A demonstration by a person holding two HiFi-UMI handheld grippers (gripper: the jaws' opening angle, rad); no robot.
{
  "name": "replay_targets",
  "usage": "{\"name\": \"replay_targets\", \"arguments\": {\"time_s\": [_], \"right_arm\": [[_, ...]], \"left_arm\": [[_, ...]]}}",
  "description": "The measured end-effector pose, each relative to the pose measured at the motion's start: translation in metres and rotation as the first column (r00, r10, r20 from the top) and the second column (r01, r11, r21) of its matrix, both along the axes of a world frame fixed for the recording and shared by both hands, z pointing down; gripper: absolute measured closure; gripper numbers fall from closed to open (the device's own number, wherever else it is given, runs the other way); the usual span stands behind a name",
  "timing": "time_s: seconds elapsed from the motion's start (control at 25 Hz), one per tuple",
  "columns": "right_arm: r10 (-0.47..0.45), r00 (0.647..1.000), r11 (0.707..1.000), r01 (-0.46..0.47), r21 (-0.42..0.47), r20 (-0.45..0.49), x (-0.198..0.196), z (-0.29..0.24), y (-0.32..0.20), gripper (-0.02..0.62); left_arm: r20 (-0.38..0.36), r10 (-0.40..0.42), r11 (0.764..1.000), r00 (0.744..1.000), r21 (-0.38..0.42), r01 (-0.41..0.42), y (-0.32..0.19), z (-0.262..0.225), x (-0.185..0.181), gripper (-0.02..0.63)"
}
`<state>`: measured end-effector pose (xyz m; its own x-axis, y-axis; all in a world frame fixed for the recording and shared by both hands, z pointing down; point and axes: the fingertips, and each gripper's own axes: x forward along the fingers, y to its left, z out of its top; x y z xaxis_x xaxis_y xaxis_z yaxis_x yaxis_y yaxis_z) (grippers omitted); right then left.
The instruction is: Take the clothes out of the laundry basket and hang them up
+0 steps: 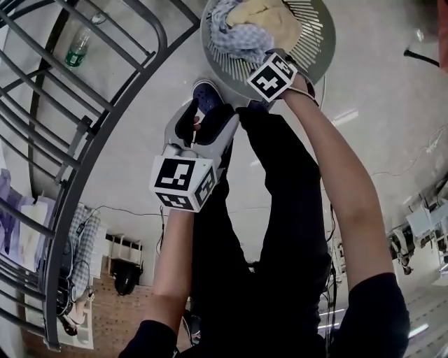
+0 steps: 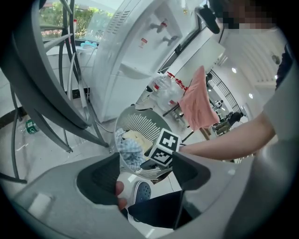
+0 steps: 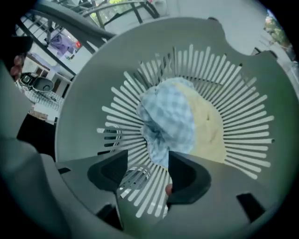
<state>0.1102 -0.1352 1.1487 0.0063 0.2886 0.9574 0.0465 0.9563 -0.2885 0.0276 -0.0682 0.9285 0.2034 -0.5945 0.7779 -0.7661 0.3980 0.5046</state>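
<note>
A round grey slatted laundry basket (image 1: 318, 35) stands on the floor by my feet. In it lie a blue checked cloth (image 1: 238, 35) and a yellow cloth (image 1: 269, 17). My right gripper (image 3: 147, 161) hangs over the basket (image 3: 93, 84), its marker cube (image 1: 271, 77) at the near rim. Its jaws stand apart, and the lower tip of the checked cloth (image 3: 168, 116) lies by the right pad, with the left pad clear of it. My left gripper (image 1: 203, 115) is held back above my shoe, open with nothing in it (image 2: 145, 172).
A dark metal drying rack (image 1: 91, 126) curves along the left, with clothes (image 1: 21, 224) on its far rails. A green bottle (image 1: 77, 47) stands behind it. A pink cloth (image 2: 198, 100) hangs on another rack, beside a white water dispenser (image 2: 135, 46).
</note>
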Motion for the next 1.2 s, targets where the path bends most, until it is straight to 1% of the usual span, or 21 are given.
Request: {"name": "replay_targets", "arguments": {"time_s": [0.12,0.2,0.24,0.36,0.4,0.48,0.52,0.56,0.6,0.64,0.68,0.76,0.84,0.92,0.96,1.0,1.12,1.2], "right_arm": [[-0.072,0.995,0.997,0.071,-0.014,-0.067,0.01,0.025,0.006,0.332],[-0.095,0.99,0.995,0.092,-0.029,-0.106,0.016,0.043,0.011,0.333],[-0.085,0.988,0.996,0.081,-0.039,-0.131,0.019,0.052,0.013,0.334],[0.001,0.985,0.999,-0.01,-0.052,-0.173,0.016,0.076,0.015,0.342],[-0.008,0.983,0.999,-0.001,-0.045,-0.183,0.015,0.083,0.014,0.351],[-0.066,0.974,0.998,0.061,-0.027,-0.215,0.021,0.092,0.013,0.359],[-0.08,0.97,0.997,0.08,-0.009,-0.229,0.025,0.096,0.011,0.398],[-0.075,0.968,0.997,0.079,0.009,-0.24,0.027,0.099,0.007,0.481],[-0.049,0.967,0.998,0.054,0.012,-0.249,0.028,0.099,0.005,0.567],[-0.008,0.966,1.0,0.007,-0.007,-0.26,0.029,0.096,0.005,0.582],[0.044,0.963,0.998,-0.055,-0.037,-0.267,0.03,0.091,0.005,0.584],[0.15,0.955,0.981,-0.176,-0.081,-0.258,0.027,0.076,-0.001,0.588],[0.229,0.949,0.958,-0.259,-0.124,-0.216,0.02,0.053,-0.009,0.588],[0.284,0.944,0.933,-0.313,-0.176,-0.17,0.013,0.023,-0.014,0.588],[0.299,0.943,0.926,-0.324,-0.192,-0.15,0.01,0.008,-0.017,0.588],[0.302,0.944,0.925,-0.323,-0.199,-0.13,0.009,-0.008,-0.021,0.589],[0.277,0.958,0.941,-0.286,-0.183,-0.07,0.009,-0.056,-0.026,0.589],[0.282,0.959,0.94,-0.284,-0.189,-0.036,0.007,-0.091,-0.017,0.589]], "left_arm": [[0.01,0.007,1.0,1.0,0.018,-0.007,-0.003,0.005,0.003,0.258],[0.005,-0.007,1.0,1.0,0.017,0.007,0.0,0.009,0.004,0.258],[0.002,-0.014,1.0,1.0,0.012,0.014,0.002,0.01,0.003,0.258],[0.014,-0.025,1.0,1.0,0.017,0.025,0.007,0.01,-0.006,0.258],[0.021,-0.029,0.999,0.999,0.019,0.029,0.008,0.011,-0.01,0.258],[0.027,-0.042,0.999,0.999,0.016,0.041,0.012,0.016,-0.017,0.258],[0.026,-0.048,0.999,0.998,0.012,0.048,0.015,0.018,-0.019,0.258],[0.024,-0.055,0.998,0.998,0.008,0.055,0.017,0.02,-0.02,0.258],[0.022,-0.06,0.998,0.998,0.005,0.06,0.018,0.02,-0.022,0.258],[0.021,-0.062,0.998,0.998,0.004,0.062,0.019,0.019,-0.022,0.258],[0.022,-0.061,0.998,0.998,0.002,0.061,0.019,0.017,-0.022,0.258],[0.02,-0.06,0.998,0.998,-0.004,0.06,0.019,0.012,-0.02,0.258],[0.014,-0.067,0.998,0.998,-0.01,0.067,0.02,0.002,-0.018,0.258],[0.01,-0.066,0.998,0.998,-0.016,0.066,0.021,-0.009,-0.015,0.258],[0.011,-0.06,0.998,0.998,-0.019,0.06,0.021,-0.016,-0.014,0.258],[0.015,-0.051,0.998,0.999,-0.021,0.051,0.02,-0.022,-0.012,0.258],[0.027,-0.022,1.0,0.999,-0.021,0.022,0.021,-0.047,-0.004,0.258],[0.036,-0.008,1.0,0.999,-0.015,0.009,0.026,-0.068,0.0,0.258]]}}
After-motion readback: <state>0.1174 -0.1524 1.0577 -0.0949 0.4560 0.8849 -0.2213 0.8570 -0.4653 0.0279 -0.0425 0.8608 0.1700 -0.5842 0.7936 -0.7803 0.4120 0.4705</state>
